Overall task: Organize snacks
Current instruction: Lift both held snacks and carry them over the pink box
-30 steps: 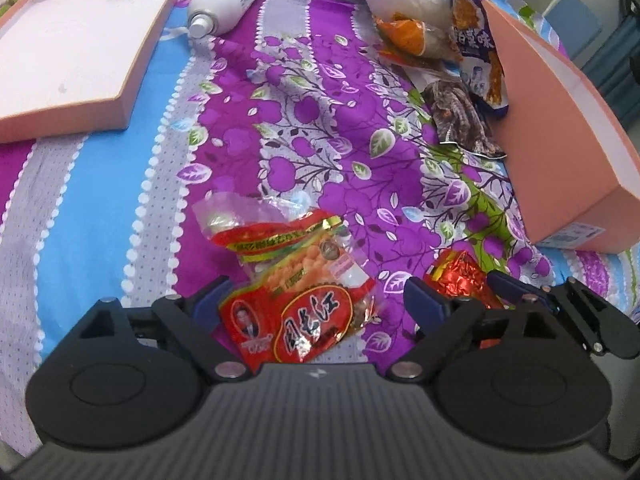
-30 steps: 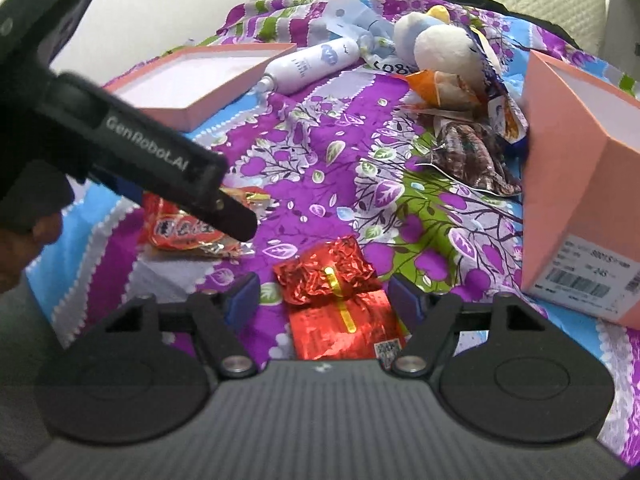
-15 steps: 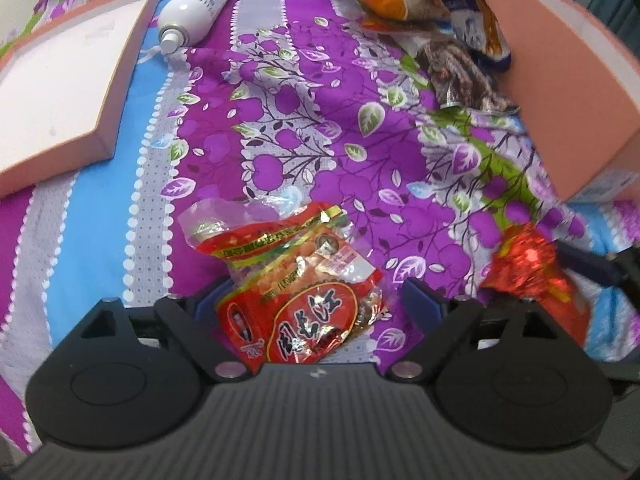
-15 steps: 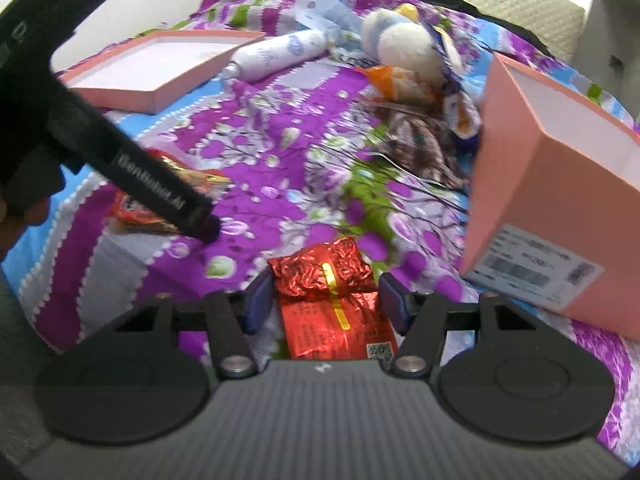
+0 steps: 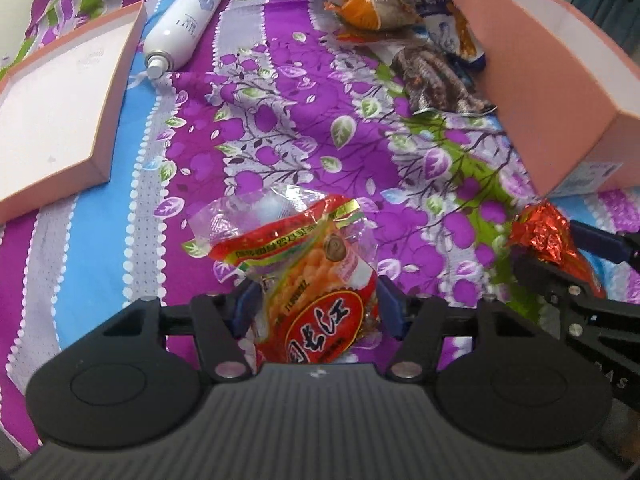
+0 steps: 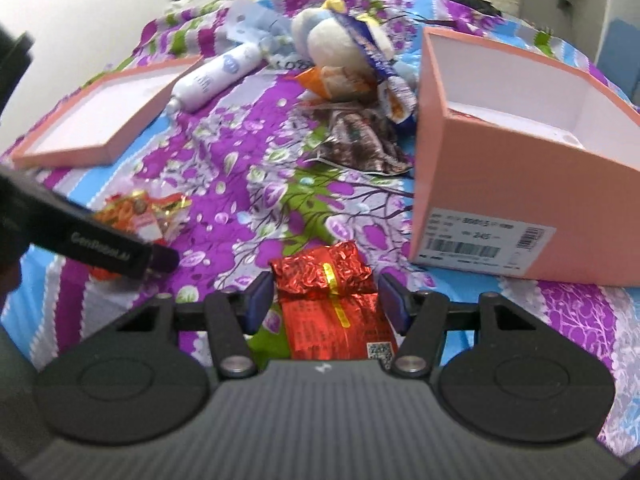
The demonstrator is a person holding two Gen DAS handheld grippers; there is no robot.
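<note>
My left gripper (image 5: 316,306) is shut on a red and orange snack packet (image 5: 316,292) and holds it over the purple floral bedspread. My right gripper (image 6: 326,300) is shut on a crinkled red foil packet (image 6: 332,300); it also shows at the right in the left wrist view (image 5: 544,236). A deep pink box (image 6: 520,184) stands open to the right. A shallow pink lid (image 6: 112,120) lies at the left. More snack packets (image 6: 360,140) lie piled by the box.
A white spray bottle (image 5: 184,28) lies at the back left. A plush toy (image 6: 328,44) sits at the back behind the snack pile. The left gripper's arm (image 6: 80,232) crosses the left of the right wrist view.
Both grippers have closed on their packets and lifted them. The right gripper has moved toward the deep pink box; the left packet now hangs between the left fingers.
</note>
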